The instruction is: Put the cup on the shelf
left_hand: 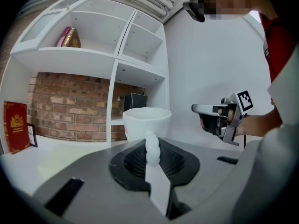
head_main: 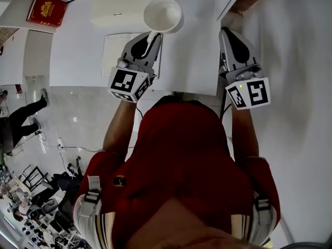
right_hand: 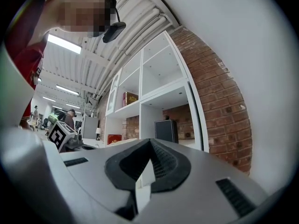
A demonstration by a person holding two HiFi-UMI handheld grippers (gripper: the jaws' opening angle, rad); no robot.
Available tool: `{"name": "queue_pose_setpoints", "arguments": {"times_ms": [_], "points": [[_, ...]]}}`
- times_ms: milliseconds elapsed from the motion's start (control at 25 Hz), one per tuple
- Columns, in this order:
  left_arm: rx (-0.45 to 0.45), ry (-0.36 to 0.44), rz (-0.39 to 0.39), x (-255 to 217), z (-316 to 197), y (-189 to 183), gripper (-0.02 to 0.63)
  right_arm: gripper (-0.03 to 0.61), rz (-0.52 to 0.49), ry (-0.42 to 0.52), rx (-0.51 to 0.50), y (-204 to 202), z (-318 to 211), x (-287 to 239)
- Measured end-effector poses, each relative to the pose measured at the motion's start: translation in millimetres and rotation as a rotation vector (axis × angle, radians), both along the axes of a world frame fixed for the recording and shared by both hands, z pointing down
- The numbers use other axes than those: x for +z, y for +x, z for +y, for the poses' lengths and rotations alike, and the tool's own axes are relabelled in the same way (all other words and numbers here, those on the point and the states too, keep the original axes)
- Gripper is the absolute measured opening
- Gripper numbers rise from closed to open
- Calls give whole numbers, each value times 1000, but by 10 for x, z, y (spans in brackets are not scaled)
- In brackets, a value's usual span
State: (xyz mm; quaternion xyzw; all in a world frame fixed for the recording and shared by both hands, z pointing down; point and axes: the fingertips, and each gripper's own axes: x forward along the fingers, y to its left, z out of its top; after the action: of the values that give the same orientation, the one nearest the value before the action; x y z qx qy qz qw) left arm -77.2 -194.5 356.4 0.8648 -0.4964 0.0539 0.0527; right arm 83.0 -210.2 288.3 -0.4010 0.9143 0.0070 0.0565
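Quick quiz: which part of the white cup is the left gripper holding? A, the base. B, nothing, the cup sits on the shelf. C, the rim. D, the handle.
D: the left gripper has its fingers closed on the handle of the cup, whose bowl juts out ahead.

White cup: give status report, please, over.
Left gripper shut on handle of white ceramic cup. Right gripper shut, empty. Cup upright, not yet on white shelf unit. Path clear.
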Motion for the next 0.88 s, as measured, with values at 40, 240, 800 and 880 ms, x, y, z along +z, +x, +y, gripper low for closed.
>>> {"name": "queue_pose_setpoints", "arguments": {"times_ms": [40, 240, 800, 880], "points": [[3, -6, -3, 33, -38, -4, 47, -3, 1, -3, 4, -6, -26, 19], [20, -38, -7, 167, -206, -33, 47, -3, 6, -17, 24, -47, -113, 55], [39, -104, -26, 563, -657, -20, 48, -3, 31, -40, 101, 79, -258, 110], [37, -108, -31, 628, -727, -18, 46, -3, 35, -42, 108, 92, -267, 126]]}}
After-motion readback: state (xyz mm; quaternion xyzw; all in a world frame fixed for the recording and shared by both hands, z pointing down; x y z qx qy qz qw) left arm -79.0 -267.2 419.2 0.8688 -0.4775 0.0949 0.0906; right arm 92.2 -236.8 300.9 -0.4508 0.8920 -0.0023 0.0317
